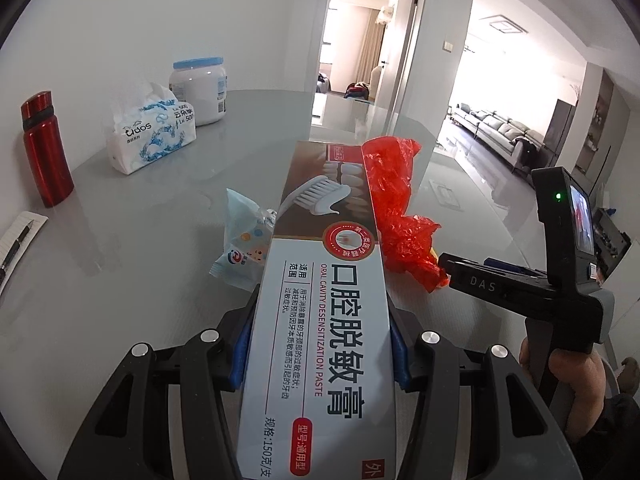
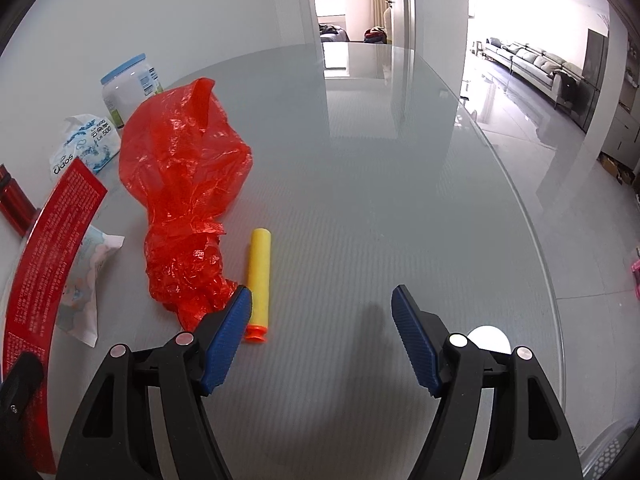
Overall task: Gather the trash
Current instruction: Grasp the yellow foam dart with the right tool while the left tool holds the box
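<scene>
My left gripper point(image 1: 320, 344) is shut on a long toothpaste box point(image 1: 324, 280) and holds it above the grey glass table point(image 1: 140, 248); the box's red side shows in the right wrist view point(image 2: 44, 260). A crumpled red plastic bag point(image 2: 184, 184) lies on the table, also in the left wrist view point(image 1: 396, 204). A yellow foam dart with an orange tip point(image 2: 258, 280) lies beside the bag. A pale blue snack wrapper point(image 1: 244, 240) lies left of the box, also in the right wrist view point(image 2: 86, 280). My right gripper point(image 2: 322, 300) is open and empty, just right of the dart; it shows in the left wrist view point(image 1: 520, 284).
A tissue pack point(image 1: 152, 132), a white jar with a blue lid point(image 1: 200, 92), a red bottle point(image 1: 44, 148) and a notepad with a pen point(image 1: 16, 248) stand at the table's left. The table's curved edge point(image 2: 536, 216) runs on the right. A white round object point(image 2: 490, 340) lies behind my right finger.
</scene>
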### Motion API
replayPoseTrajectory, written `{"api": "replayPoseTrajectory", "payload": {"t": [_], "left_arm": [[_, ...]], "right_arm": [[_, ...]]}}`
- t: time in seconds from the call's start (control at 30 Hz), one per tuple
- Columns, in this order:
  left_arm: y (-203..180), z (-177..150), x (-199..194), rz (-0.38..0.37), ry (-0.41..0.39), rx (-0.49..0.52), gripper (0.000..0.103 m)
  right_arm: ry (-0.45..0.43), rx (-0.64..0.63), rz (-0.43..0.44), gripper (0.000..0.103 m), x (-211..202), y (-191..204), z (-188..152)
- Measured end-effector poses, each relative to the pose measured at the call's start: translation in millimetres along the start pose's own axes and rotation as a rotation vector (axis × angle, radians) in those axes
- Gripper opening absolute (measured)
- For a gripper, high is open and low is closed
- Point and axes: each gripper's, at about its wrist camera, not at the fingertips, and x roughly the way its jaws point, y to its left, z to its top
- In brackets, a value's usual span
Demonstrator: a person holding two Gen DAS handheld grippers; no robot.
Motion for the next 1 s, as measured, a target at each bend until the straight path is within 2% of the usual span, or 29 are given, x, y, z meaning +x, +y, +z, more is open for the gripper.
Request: {"api": "replayPoseTrajectory", "payload": {"t": [0.4,0.47,0.6,0.67,0.7,1.0], "left_arm": [[-1.0,-1.8,-6.2,0.022,-0.017,-0.012,0.051],[-1.6,-1.9,-7.7,0.025,-0.023,-0.012,0.051],[-1.7,-2.0,-7.7,0.024,-0.022,-0.012,0.051],[-1.8,-2.4,-8.0,0.027,-0.025,-0.012,0.051],[-2.0,-2.5,-8.2,0.028,-0.026,-0.012,0.051],[-3.9,-2.4,-10.7,0.026,-0.040,0.002,0.051]], "right_arm": [[-0.008,-0.081,-0.012,0.068,0.9,18.3,-3.6],[0.001,-0.091,-0.010,0.054,1.5,17.6,-5.2],[0.006,-0.119,-0.014,0.039,4.2,25.1,-5.0],[0.004,-0.123,-0.010,0.019,2.9,25.8,-6.3],[0.005,-0.120,-0.002,0.013,2.8,25.8,-6.6],[-0.035,-0.081,0.010,0.012,-20.1,18.4,-23.8]]}}
